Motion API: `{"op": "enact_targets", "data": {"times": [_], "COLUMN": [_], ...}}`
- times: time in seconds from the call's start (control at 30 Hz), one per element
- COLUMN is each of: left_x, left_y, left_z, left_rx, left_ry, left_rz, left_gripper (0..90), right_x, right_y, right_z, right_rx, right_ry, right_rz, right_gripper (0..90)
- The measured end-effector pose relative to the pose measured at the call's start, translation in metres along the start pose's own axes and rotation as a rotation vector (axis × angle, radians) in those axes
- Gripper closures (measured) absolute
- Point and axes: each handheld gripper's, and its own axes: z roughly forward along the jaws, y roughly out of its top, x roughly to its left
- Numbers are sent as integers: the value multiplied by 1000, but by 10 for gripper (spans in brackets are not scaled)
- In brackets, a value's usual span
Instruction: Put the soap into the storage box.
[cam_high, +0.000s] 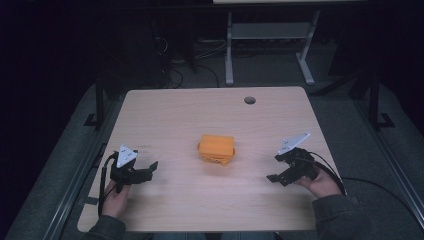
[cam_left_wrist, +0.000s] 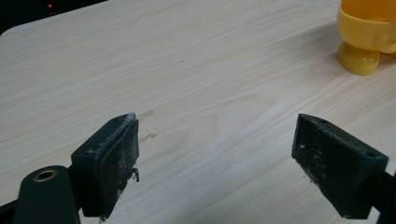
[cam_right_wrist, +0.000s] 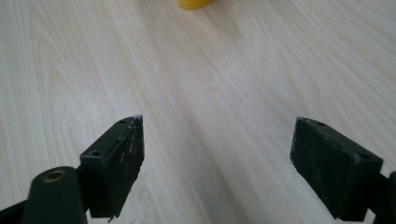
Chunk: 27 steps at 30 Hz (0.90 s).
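An orange-yellow boxy object (cam_high: 217, 148) sits on the light wooden table (cam_high: 190, 115), near its middle. In the left gripper view a rounded yellow foot of that object (cam_left_wrist: 366, 39) fills the top right corner. A sliver of the yellow object (cam_right_wrist: 195, 3) touches the top edge of the right gripper view. My left gripper (cam_high: 150, 170) rests low at the front left, open, nothing between its jaws (cam_left_wrist: 215, 158). At the front right my right gripper (cam_high: 276, 167) is open too, over bare wood (cam_right_wrist: 217, 158). Both point toward the object and stand apart from it.
A round cable hole (cam_high: 249, 100) lies near the table's far edge. Beyond the table stand white desk legs (cam_high: 229, 50) and dark floor cables. Cables trail from both grippers off the front corners. A small tape scrap (cam_left_wrist: 145, 113) lies on the wood by the left jaw.
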Motion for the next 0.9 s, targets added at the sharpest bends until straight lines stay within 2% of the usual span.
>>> {"op": "enact_targets", "data": {"times": [0.23,0.53,0.77,0.9], "left_x": [0,0,-1,-2], "left_y": [0,-1,-1,-2], "left_z": [0,0,0,0], "left_rx": [2,6,9,10], "left_ry": [1,2,0,-3], "left_rz": [2,4,4,2], "left_gripper": [141,141,141,141], "right_x": [2,5,9,12], "right_y": [-23,-41,-55,-62], "right_z": [-5,-11,-10,-11], "right_rx": [-17,-39,-42,-52], "right_ry": [-11,-40,-54,-69], "right_rz": [32,58,78,76], "right_gripper": [173,173,172,173]}}
